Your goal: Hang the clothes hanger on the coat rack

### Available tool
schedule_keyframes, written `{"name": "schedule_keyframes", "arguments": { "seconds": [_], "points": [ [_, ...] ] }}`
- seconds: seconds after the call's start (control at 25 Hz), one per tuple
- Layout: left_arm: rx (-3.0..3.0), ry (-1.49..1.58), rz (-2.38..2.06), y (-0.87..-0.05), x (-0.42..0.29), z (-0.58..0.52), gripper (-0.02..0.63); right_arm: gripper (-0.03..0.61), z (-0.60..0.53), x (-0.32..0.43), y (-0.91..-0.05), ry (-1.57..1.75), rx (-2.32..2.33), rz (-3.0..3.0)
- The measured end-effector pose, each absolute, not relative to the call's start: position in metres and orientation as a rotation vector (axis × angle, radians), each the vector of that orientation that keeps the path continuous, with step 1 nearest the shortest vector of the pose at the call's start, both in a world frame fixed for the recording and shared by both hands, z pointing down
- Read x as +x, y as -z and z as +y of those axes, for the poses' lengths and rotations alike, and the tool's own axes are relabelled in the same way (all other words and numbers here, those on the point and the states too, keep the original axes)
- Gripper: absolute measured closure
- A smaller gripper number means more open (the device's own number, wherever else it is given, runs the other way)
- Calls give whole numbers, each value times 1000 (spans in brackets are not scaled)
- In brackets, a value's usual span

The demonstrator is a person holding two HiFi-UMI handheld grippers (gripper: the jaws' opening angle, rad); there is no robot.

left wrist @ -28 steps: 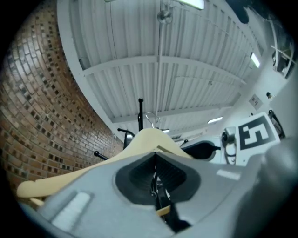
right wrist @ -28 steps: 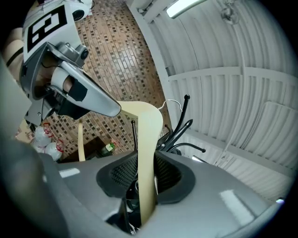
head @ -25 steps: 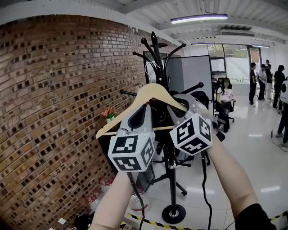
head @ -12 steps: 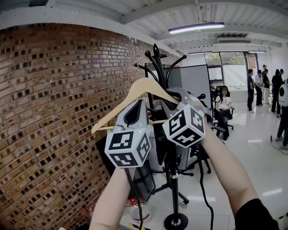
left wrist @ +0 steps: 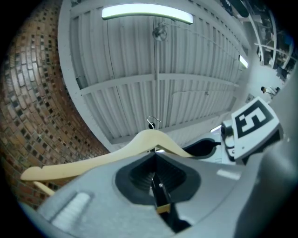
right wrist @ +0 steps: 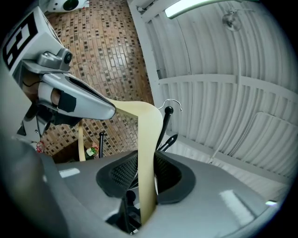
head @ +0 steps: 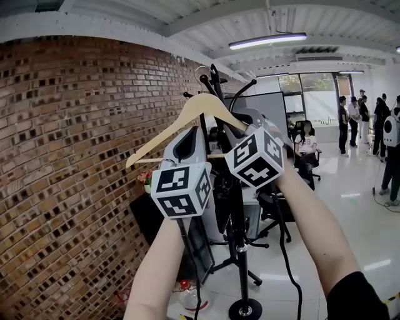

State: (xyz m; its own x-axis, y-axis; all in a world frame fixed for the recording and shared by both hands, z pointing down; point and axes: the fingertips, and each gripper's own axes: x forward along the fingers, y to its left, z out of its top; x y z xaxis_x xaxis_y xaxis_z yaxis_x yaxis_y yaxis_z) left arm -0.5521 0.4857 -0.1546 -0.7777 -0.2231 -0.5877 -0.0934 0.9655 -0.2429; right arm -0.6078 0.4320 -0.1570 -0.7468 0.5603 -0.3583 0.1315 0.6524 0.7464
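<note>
Clerk: Moved since a second ago: hanger (head: 201, 104) and both grippers, all higher against the rack (head: 237, 269). The hanger's top now sits nearly level with the upper pegs.

Checker: Entries, largest first?

Clerk: Item one, wall (head: 75, 162), brick, on the left in the head view. Item two, rack, black and upright. Only the head view shows its pole and round foot. Item three, hanger, pale wood, held up in front of the rack, tilted with its left end lower.

Checker: Hung?

Clerk: Not yet. It is carried by the two grippers and rests on no peg.

Checker: Grippers?

Clerk: Item four, left gripper (left wrist: 156, 162): jaws almost together, with a thin piece of the hanger's wood pinched between them. Item five, right gripper (right wrist: 145, 172): jaws partly apart and clamped on the hanger's right arm, which runs up between the pads.

Checker: What differs by view?

Clerk: The left gripper view gives the ceiling, a lamp (left wrist: 146, 13) and the right gripper's cube (left wrist: 251, 123). The right gripper view gives two pegs (right wrist: 168, 110) just behind the hook (right wrist: 170, 101), and the left gripper on the other arm.

Checker: Smallest entry?

Clerk: The hook, thin wire at the hanger's top, near the pegs. Whether it touches them cannot be told.
</note>
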Motion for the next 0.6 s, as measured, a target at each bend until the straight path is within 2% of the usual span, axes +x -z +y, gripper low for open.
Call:
{"name": "schedule_keyframes", "arguments": {
  "seconds": [0.6],
  "points": [
    [-273, 325, 2456, 140, -580, 468, 609, 475, 436, -641, 129, -1009, 590, 2413]
  ]
}}
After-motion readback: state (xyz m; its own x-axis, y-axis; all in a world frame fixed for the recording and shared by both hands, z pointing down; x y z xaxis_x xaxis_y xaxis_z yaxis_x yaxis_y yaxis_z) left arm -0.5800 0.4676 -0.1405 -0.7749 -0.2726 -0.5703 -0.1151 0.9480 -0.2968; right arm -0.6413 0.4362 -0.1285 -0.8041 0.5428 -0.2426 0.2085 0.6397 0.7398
